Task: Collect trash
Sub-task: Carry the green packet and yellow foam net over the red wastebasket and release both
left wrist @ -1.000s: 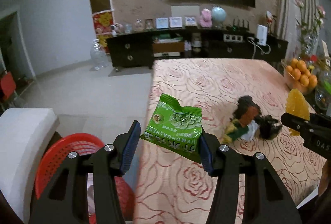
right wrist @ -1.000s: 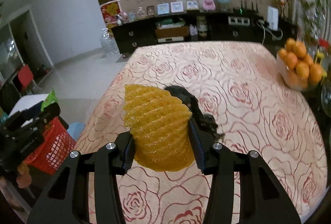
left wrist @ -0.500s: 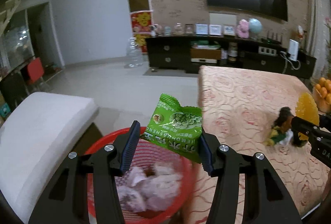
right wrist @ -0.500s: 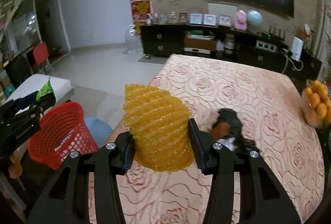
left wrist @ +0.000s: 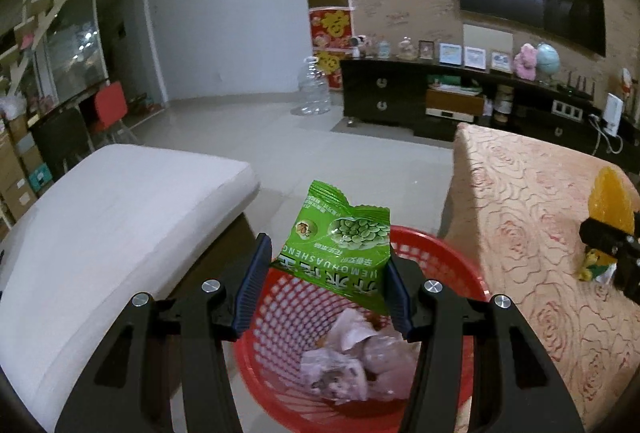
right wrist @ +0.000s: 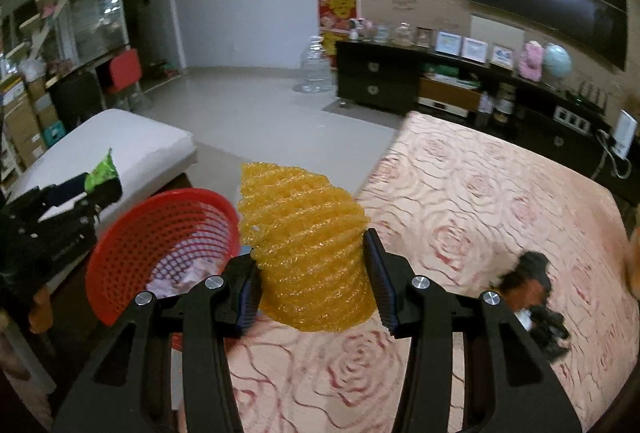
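My left gripper (left wrist: pixel 326 283) is shut on a green snack packet (left wrist: pixel 340 241) and hangs over the red mesh basket (left wrist: pixel 452 253), which holds crumpled pale wrappers (left wrist: pixel 352 361). My right gripper (right wrist: pixel 312 277) is shut on a yellow foam net sleeve (right wrist: pixel 308 245) above the left edge of the rose-patterned table (right wrist: pixel 480 201). In the right wrist view the red basket (right wrist: pixel 160 233) sits just left of the sleeve, with the left gripper (right wrist: pixel 100 187) and green packet (right wrist: pixel 102 171) beyond it. A dark heap of remaining trash (right wrist: pixel 532 297) lies on the table at right.
A white cushioned seat (left wrist: pixel 112 217) stands left of the basket. The table (left wrist: pixel 532 201) borders the basket on the right. Tiled floor (left wrist: pixel 280 129) stretches to a dark TV cabinet (left wrist: pixel 400 97) and a clear water jug (left wrist: pixel 314 85).
Both grippers swung left off the table with their loads. The left one now hangs over the red basket, and the right one has reached the table's left edge beside it.
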